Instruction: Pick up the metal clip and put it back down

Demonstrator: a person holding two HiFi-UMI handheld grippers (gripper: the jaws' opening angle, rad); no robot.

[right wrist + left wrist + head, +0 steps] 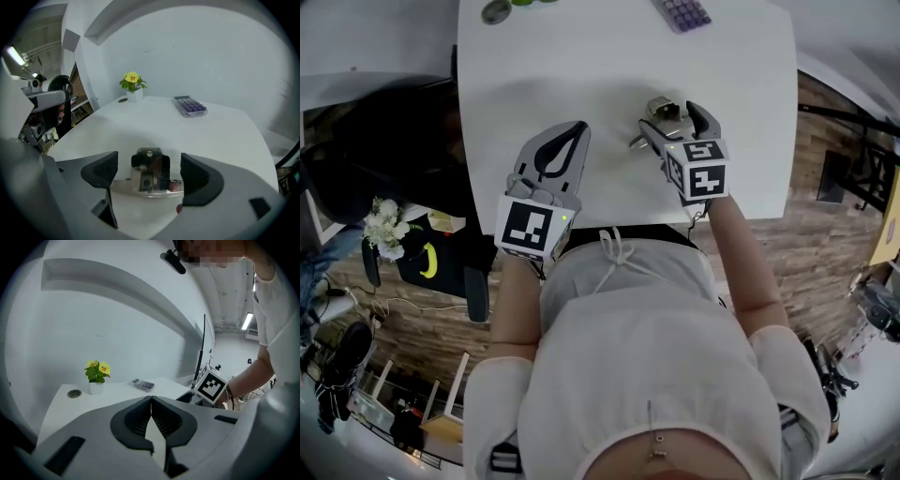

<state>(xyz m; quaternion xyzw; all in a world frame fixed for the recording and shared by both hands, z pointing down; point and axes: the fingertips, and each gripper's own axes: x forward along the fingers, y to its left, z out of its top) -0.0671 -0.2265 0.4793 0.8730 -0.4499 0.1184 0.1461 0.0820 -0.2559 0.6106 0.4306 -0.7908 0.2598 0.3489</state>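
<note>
Closest to the head camera we see a white top [647, 375] and two bare forearms reaching out over a white table [609, 66]. On the person's right we find the right gripper [673, 122] low over the table, its jaws spread wide. Between them the metal clip [150, 176] lies on the tabletop. Its shiny upright part stands in the gap, clear of both ribbed pads [196, 174], while its broad curved base runs nearly from one jaw to the other. We cannot tell whether the ends of that base touch the jaws. The clip sits in the near right part of the table, well apart from the calculator [190, 105] with purple keys at the far edge. Just to the left we find the left gripper [151, 401] over the table's near edge, its jaws pressed together with nothing between them. Farther back we see a small pot of yellow flowers [97, 376] and, beside it, a round grey insert [74, 393] set in the tabletop. Wooden floor [825, 244] shows past the table's right edge
</note>
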